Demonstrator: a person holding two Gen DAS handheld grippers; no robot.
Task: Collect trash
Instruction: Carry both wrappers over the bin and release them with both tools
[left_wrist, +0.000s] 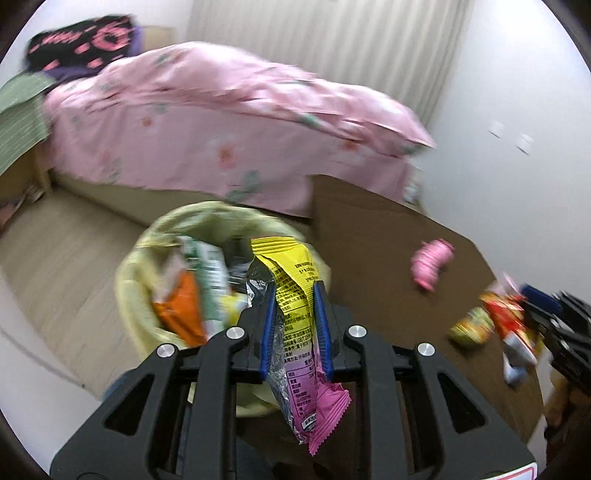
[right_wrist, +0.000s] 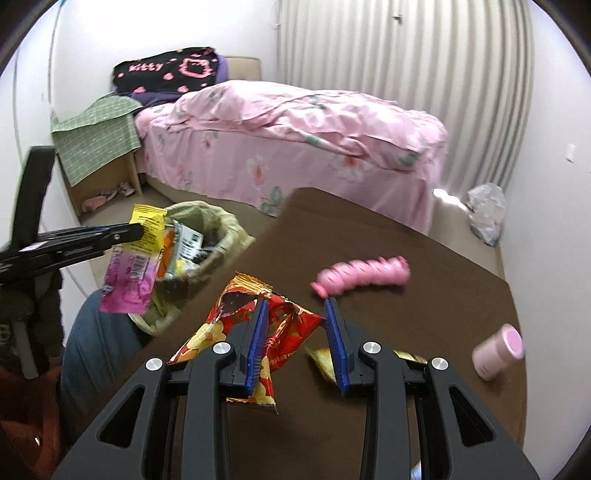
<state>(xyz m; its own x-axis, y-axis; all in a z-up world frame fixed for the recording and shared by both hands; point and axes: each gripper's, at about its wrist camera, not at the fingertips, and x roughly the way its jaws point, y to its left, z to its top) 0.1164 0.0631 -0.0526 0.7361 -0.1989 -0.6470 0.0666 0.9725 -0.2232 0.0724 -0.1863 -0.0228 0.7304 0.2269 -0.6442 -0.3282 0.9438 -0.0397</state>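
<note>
My left gripper (left_wrist: 294, 295) is shut on a yellow and pink snack wrapper (left_wrist: 295, 295) and holds it over the trash bin (left_wrist: 129, 273), which has a yellow-green liner and several wrappers inside. The same wrapper (right_wrist: 129, 266) and bin (right_wrist: 225, 225) show in the right wrist view. My right gripper (right_wrist: 295, 314) is open, its jaws on either side of a red and yellow snack wrapper (right_wrist: 284, 325) lying on the brown table (right_wrist: 406, 332). A small yellow-green wrapper (right_wrist: 323, 360) lies by the right finger.
A pink spiral toy (right_wrist: 364, 275) and a pink cylinder (right_wrist: 498, 349) lie on the table. A bed with a pink cover (right_wrist: 295, 147) stands behind. A crumpled bag (right_wrist: 485, 212) lies on the floor by the curtain. A green-covered box (right_wrist: 99, 147) is at left.
</note>
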